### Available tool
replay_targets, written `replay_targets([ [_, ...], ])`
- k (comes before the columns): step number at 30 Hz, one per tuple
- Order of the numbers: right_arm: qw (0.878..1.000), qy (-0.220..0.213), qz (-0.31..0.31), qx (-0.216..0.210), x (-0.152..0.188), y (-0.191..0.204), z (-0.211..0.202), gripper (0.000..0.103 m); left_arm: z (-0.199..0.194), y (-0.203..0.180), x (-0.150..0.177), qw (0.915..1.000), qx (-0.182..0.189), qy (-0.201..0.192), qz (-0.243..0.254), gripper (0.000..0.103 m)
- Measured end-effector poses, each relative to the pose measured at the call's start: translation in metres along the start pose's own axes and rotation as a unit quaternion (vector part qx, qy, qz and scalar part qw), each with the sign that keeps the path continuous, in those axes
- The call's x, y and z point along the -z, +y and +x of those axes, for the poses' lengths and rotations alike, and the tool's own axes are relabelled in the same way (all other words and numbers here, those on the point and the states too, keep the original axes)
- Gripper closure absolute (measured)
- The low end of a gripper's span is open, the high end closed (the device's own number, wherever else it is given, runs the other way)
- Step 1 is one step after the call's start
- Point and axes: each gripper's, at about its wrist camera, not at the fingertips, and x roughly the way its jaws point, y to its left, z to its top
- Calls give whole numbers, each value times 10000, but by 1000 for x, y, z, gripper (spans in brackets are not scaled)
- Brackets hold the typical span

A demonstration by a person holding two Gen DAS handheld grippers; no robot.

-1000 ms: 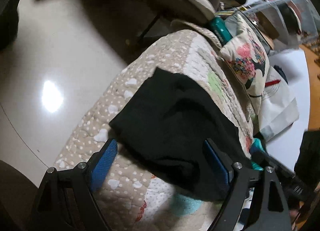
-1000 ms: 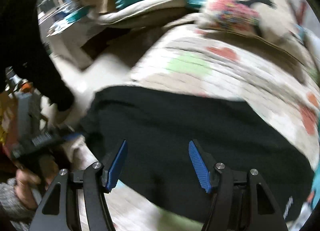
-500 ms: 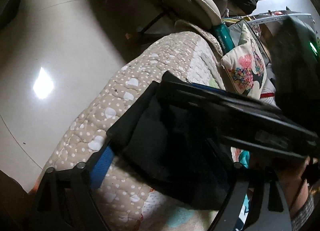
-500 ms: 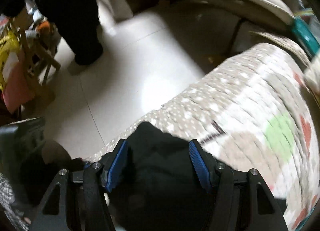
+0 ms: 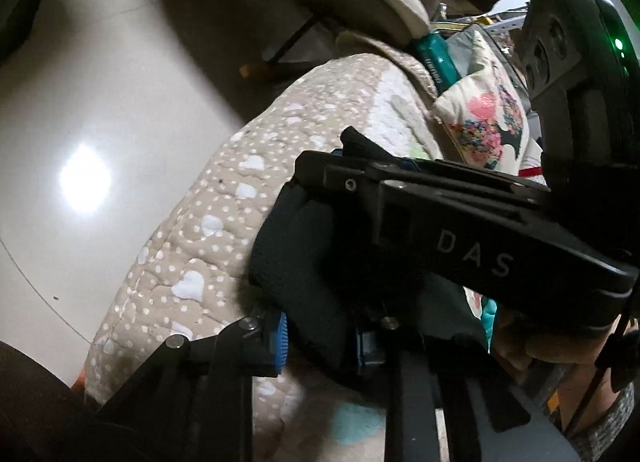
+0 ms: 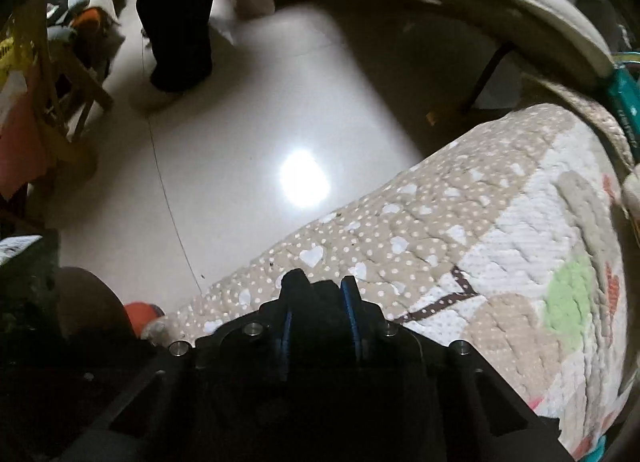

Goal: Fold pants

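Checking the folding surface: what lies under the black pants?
The black pants lie on a beige quilted cover with white hearts. Whatever is beneath the cover is hidden.

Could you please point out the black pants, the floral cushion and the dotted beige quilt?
black pants [image 5: 304, 262], left wrist view, bunched fold.
floral cushion [image 5: 486, 122], left wrist view, printed face.
dotted beige quilt [image 6: 420, 230], right wrist view, heart-patterned border.

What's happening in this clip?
A person is folding black pants on a quilted, heart-patterned bed cover. The left claw is shut on a bunched fold of the fabric. The right claw is shut on another edge, reaching across in front of the left one.
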Motion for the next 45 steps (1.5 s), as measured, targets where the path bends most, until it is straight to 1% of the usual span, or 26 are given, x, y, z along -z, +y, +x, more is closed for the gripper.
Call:
replay_targets([
  [3, 9996, -225, 138, -20, 5, -4, -13, 80, -7, -5, 0, 10000, 78, -31, 17, 82],
  [6, 9990, -377, 234, -44, 5, -3, -26, 80, -13, -10, 2, 9999, 70, -64, 73, 82],
  [11, 9974, -630, 337, -55, 23, -5, -51, 81, -20, -21, 4, 9997, 45, -140, 172, 83],
  [16, 9943, -921, 519, -138, 33, -11, -75, 81, -28, -45, 8, 9986, 18, -224, 485, 83],
  [20, 9908, -1149, 705, -146, 46, -19, -94, 81, -25, -60, 9, 9985, 87, -148, 525, 83],
  [23, 9870, -1313, 917, -157, 61, -34, -106, 81, -21, -80, 16, 9976, 140, -57, 682, 83],
  [27, 9778, -1581, 1364, -174, 91, -63, -126, 81, -12, -115, 34, 9939, 171, 40, 1092, 83],
  [29, 9720, -1697, 1619, -171, 111, -79, -135, 81, -2, -133, 49, 9909, 165, 145, 1327, 83],
  [32, 9611, -1830, 2060, -174, 151, -106, -140, 81, 21, -155, 75, 9849, 126, 389, 1681, 83],
  [35, 9480, -1885, 2558, -181, 197, -133, -136, 81, 50, -176, 105, 9753, 71, 706, 2091, 82],
  [36, 9431, -1881, 2736, -168, 213, -141, -134, 80, 62, -183, 117, 9703, 38, 844, 2267, 81],
  [38, 9332, -1785, 3117, -66, 249, -159, -127, 78, 75, -191, 134, 9626, -96, 1026, 2507, 80],
  [39, 9298, -1729, 3248, 77, 262, -163, -126, 74, 79, -194, 142, 9589, -129, 1140, 2596, 79],
  [40, 9239, -1667, 3424, 380, 277, -169, -126, 73, 79, -195, 148, 9562, -123, 1243, 2647, 79],
  [41, 9148, -1571, 3635, 791, 293, -178, -127, 73, 76, -196, 151, 9534, -89, 1351, 2695, 75],
  [42, 9049, -1503, 3827, 1099, 305, -185, -129, 70, 70, -194, 153, 9518, -47, 1410, 2723, 70],
  [44, 8841, -1551, 4153, 1478, 320, -194, -141, 69, 53, -189, 150, 9526, 95, 1412, 2694, 64],
  [45, 8732, -1763, 4296, 1482, 326, -197, -151, 67, 44, -184, 146, 9546, 159, 1364, 2642, 61],
])
